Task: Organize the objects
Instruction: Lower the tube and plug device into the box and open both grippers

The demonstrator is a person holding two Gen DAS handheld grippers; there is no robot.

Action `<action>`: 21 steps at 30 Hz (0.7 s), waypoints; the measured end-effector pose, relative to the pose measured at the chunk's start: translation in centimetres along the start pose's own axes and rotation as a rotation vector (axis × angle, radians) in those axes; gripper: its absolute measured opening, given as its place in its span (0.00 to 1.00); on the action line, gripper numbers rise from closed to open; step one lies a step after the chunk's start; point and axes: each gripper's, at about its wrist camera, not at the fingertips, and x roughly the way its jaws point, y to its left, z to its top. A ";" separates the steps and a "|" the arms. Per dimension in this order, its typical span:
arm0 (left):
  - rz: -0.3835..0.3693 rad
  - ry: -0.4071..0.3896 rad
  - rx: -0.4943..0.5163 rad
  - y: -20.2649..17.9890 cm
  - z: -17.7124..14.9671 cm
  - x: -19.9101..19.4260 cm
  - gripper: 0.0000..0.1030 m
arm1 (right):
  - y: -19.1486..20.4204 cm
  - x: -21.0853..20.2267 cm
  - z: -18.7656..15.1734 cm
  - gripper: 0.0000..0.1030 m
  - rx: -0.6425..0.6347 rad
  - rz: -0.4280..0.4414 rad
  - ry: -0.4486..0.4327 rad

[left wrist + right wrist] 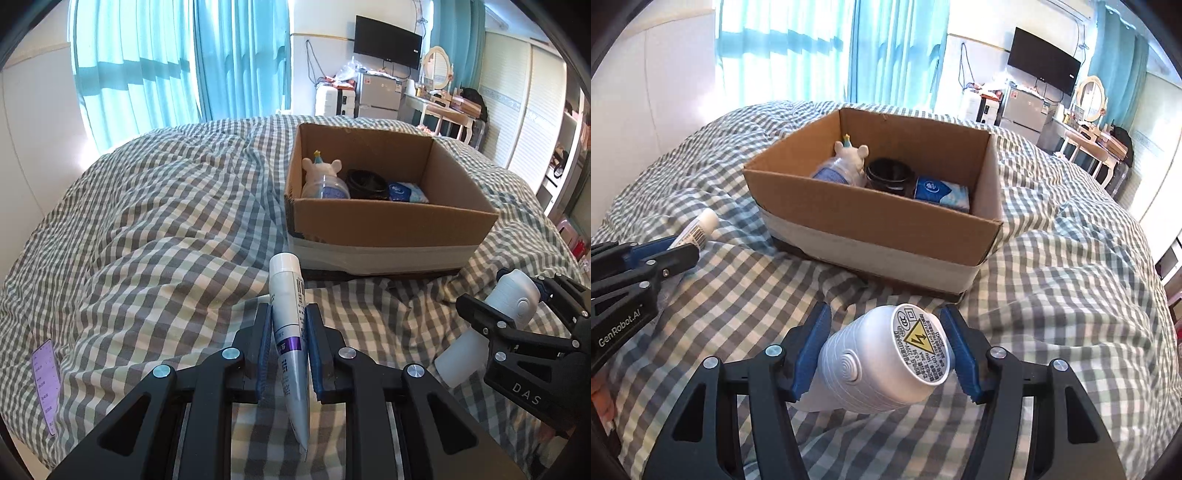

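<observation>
Two grippers loaded: left gripper (287, 345) clamps white tube (290, 332); right gripper (886, 350) clamps white appliance (882, 360). Cardboard box (886, 236) frame centre, on checkered bedding (147, 229).

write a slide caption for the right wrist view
Right hand-held gripper grips a white electric device above a checked duvet, facing an open cardboard box.
</observation>
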 end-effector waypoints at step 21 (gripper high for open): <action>-0.129 -0.084 0.066 -2.3 3.5 -7.1 0.18 | -2.2 -8.1 1.7 0.60 -0.024 -0.019 -0.103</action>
